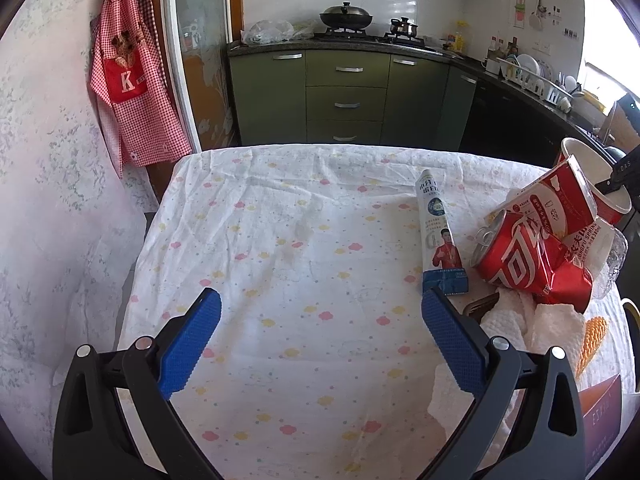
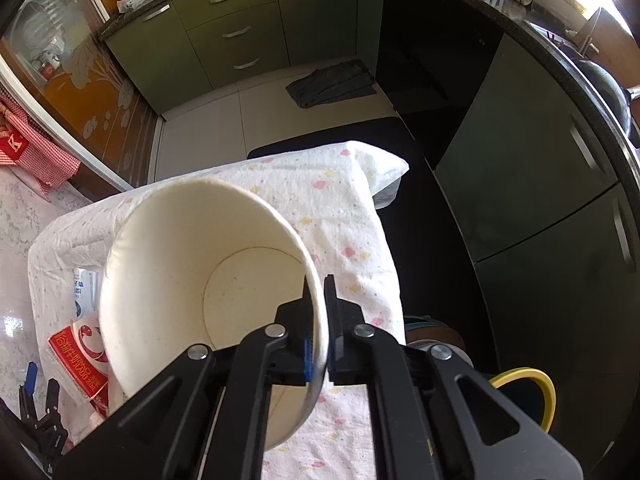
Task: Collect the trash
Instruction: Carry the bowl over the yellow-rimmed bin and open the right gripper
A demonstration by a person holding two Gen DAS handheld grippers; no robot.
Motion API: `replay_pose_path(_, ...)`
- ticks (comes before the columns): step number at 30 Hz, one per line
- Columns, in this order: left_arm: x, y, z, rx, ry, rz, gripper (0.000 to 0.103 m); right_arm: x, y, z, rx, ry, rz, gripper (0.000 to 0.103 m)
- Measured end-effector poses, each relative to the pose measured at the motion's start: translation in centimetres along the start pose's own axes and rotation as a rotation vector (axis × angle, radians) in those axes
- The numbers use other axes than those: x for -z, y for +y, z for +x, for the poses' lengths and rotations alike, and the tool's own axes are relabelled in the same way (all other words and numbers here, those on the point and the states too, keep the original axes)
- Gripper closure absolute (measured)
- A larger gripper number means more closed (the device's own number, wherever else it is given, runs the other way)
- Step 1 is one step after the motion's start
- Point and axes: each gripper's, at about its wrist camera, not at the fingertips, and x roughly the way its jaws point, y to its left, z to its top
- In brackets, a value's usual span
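Note:
My right gripper (image 2: 318, 280) is shut on the rim of a white paper cup (image 2: 192, 280), red outside, held tilted above the table's right side; the cup also shows in the left wrist view (image 1: 600, 184). My left gripper (image 1: 320, 300) is open and empty over the cloth-covered table (image 1: 280, 240). To its right lie a white and blue tube (image 1: 438, 236), a crushed red can (image 1: 516, 256), a red and white carton (image 1: 560, 200), a clear plastic bottle (image 1: 608, 256) and crumpled white paper towels (image 1: 532, 320).
A yellow-rimmed bin (image 2: 528, 396) sits low on the right beside the table. Green kitchen cabinets (image 1: 344, 96) stand beyond the table's far edge. A red apron (image 1: 128, 80) hangs on the left wall. A dark cloth (image 2: 332, 84) lies on the floor.

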Motion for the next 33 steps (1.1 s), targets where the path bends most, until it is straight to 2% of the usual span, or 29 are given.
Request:
replay_pose_path(6, 0.1, 0.0, -0.2, 0.037, 0.001, -0.005, 0.004, 2.2, -4.3, -6.9, -0.065, -0.084, 0.045, 0.098)
replay_pose_path(10, 0.1, -0.1, -0.6, 0.045, -0.012, -0.005, 0.004, 6.3, -9.9, -11.3, -0.074, -0.119, 0.112, 0.098)
replay_pose_path(14, 0.1, 0.0, -1.0, 0.046, -0.032, -0.011, 0.004, 11.4, -16.5, -13.2, -0.024, -0.127, 0.206, 0.098)
replay_pose_path(17, 0.0, 0.2, -1.2, 0.048, -0.042, -0.022, 0.004, 15.0, -21.4, -12.4, 0.005, -0.089, 0.293, 0.097)
replay_pose_path(21, 0.1, 0.3, -1.2, 0.05, -0.042, -0.029, 0.004, 18.6, -26.1, -9.1, 0.018, -0.019, 0.384, 0.096)
replay_pose_path(29, 0.3, -0.2, -0.4, 0.029, -0.03, -0.005, 0.004, 20.7, -29.2, -1.5, 0.006, 0.083, 0.454, 0.095)
replay_pose_path(32, 0.4, -0.4, -0.1, 0.021, -0.023, 0.009, 0.004, 21.0, -30.3, -0.1, -0.007, 0.106, 0.473, 0.09)
replay_pose_path(33, 0.4, -0.4, -0.1, 0.02, -0.021, 0.011, 0.004, 21.0, -30.3, 0.0, 0.0, 0.105, 0.471, 0.084)
